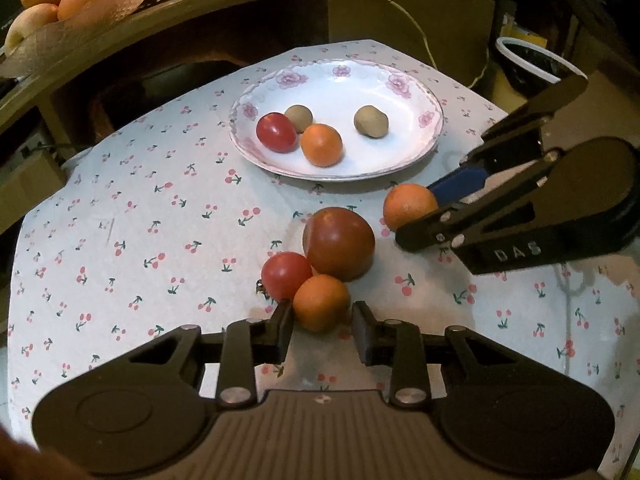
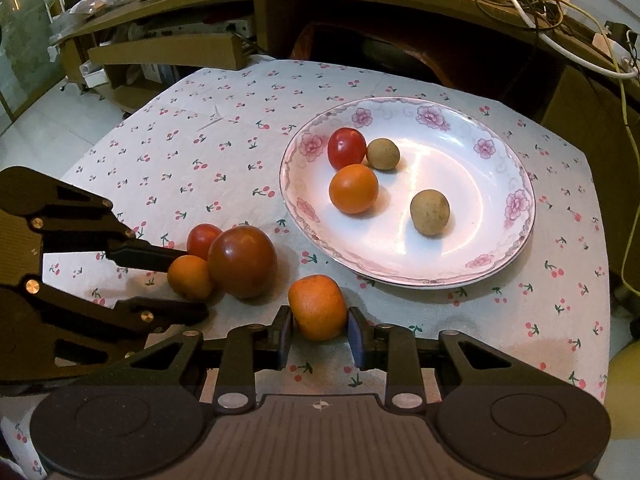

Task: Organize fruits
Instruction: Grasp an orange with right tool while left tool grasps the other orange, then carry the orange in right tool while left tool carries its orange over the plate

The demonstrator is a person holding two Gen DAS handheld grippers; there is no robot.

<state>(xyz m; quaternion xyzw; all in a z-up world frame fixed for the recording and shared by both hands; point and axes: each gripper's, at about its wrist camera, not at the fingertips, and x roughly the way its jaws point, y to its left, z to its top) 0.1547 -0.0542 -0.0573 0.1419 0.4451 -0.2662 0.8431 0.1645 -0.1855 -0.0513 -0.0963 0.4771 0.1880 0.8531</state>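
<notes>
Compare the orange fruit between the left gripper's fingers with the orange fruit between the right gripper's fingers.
The left gripper brackets an orange fruit that touches the big dark red fruit and a small red one; the right gripper brackets an orange fruit lying alone, nearer the plate. The right one looks larger and lumpier. Both are orange and rest on the cherry-print cloth.

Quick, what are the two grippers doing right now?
Left gripper: open, fingers either side of a small orange fruit.
Right gripper: open around another orange fruit, not clearly squeezing.
</notes>
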